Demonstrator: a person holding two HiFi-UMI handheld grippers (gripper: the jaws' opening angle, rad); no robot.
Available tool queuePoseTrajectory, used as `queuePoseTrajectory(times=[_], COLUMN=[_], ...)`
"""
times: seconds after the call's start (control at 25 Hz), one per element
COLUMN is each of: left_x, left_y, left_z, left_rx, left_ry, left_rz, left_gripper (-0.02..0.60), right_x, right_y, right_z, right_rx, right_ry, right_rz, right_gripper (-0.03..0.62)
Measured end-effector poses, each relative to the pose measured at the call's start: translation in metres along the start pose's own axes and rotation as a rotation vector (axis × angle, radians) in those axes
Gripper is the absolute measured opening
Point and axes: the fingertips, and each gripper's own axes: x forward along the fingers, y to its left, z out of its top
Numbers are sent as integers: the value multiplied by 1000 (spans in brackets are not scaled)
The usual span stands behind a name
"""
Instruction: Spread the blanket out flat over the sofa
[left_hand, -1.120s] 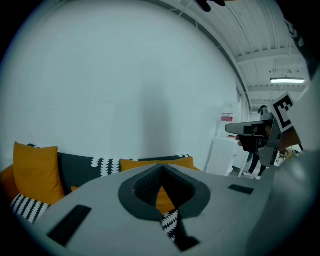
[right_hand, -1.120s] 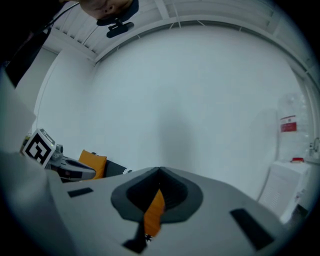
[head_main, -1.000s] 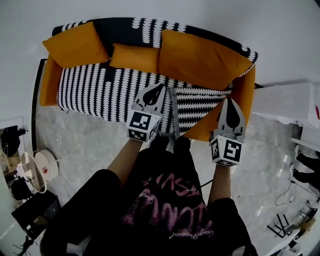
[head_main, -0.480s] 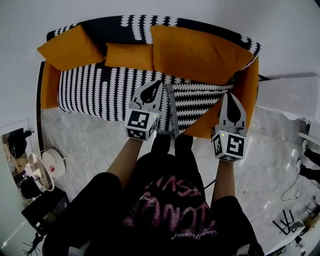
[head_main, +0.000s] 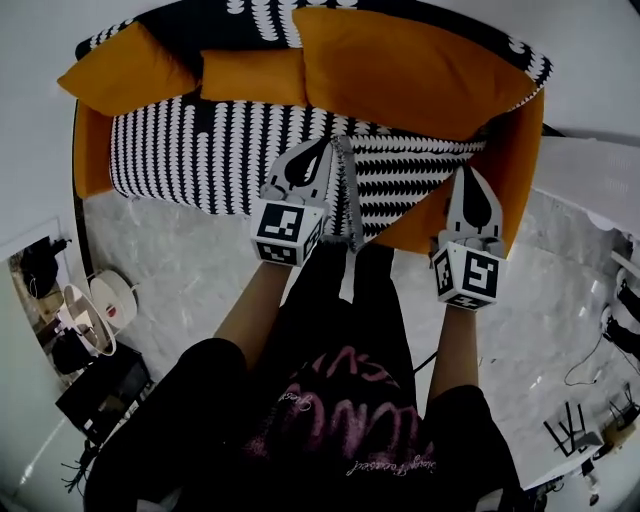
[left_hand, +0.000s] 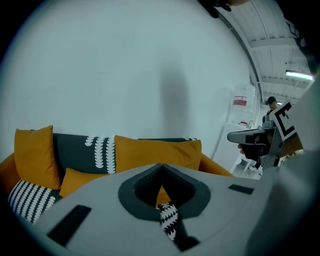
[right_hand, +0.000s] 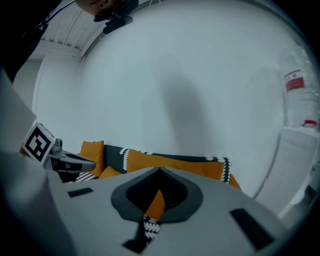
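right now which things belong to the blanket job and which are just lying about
Job in hand:
black and white patterned blanket
orange fabric sofa
left gripper and right gripper, fingers shut on the blanket

Just lying about:
white round device on the floor
black box
white cabinet beside the sofa

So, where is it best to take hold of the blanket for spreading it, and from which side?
Grip the blanket by its near edge at two well-separated points, coming from the open front of the sofa. That edge lies free there, while the cushions block the back. The left tool and right tool pinch it so.
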Motion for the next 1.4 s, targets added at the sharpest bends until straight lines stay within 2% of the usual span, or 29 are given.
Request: queuePoseTrajectory(times=[0.56, 0.8, 0.88, 1.0, 1.08, 1.16, 1.28, 1.4], left_x=[47, 70, 77, 82, 88, 86, 77, 89], left_y=[6, 14, 8, -24, -47, -63, -54, -43], left_z=[-92, -136, -144, -149, -167, -202, -254, -270], left_rx=[-57, -84, -99, -120, -118, -108, -28, -28], left_ry=[93, 128, 135, 146, 157, 183, 236, 250], left_rz=[9, 16, 17, 6, -2, 4, 1, -22], left_gripper=[11, 11, 11, 11, 11, 11, 11, 11], right_x=[38, 61, 61, 40, 25, 10, -1, 8], right_y=[9, 10, 2, -25, -43, -47, -24, -16], right_z=[-92, -147, -159, -166, -185, -221, -281, -292], right_rx=[5, 27, 38, 49, 46, 58, 120, 105], right_ry=[106, 164, 179, 194, 200, 206, 193, 204], right_rz=[70, 88, 86, 75, 70, 78, 84, 86], right_gripper=[20, 20, 20, 20, 20, 20, 20, 20])
